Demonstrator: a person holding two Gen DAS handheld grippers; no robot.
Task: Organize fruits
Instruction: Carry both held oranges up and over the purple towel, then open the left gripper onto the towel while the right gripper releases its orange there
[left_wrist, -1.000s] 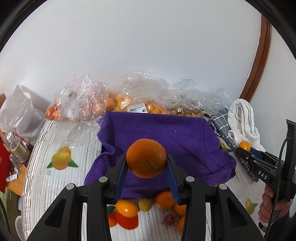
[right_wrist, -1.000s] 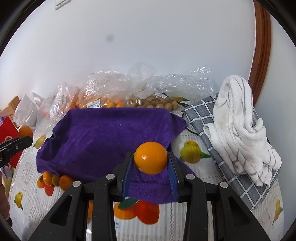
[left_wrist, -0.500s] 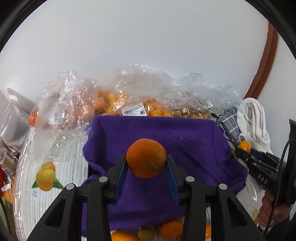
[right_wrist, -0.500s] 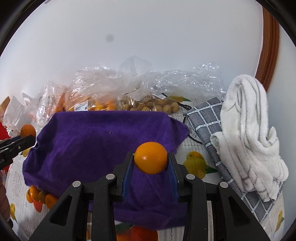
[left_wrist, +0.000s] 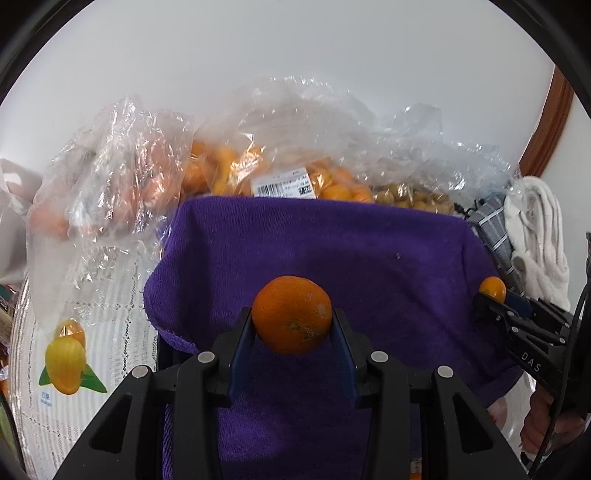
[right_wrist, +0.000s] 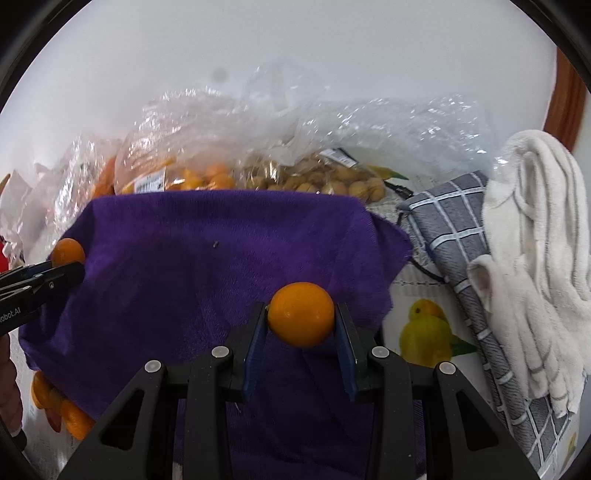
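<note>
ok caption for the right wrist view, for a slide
Right gripper clamps a small round orange fruit above a draped purple towel, clear plastic fruit bags behind.

The light is bright and soft, with hardly any shadows. Shiny spots glint on the plastic bags (left_wrist: 295, 122). Both pictures bend round at the edges, with black corners. The bags look a bit blurry.

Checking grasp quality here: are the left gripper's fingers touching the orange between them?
Touching. The left wrist view shows the orange off the purple towel, pinched by both blue fingers of the left gripper, no gap.
</note>
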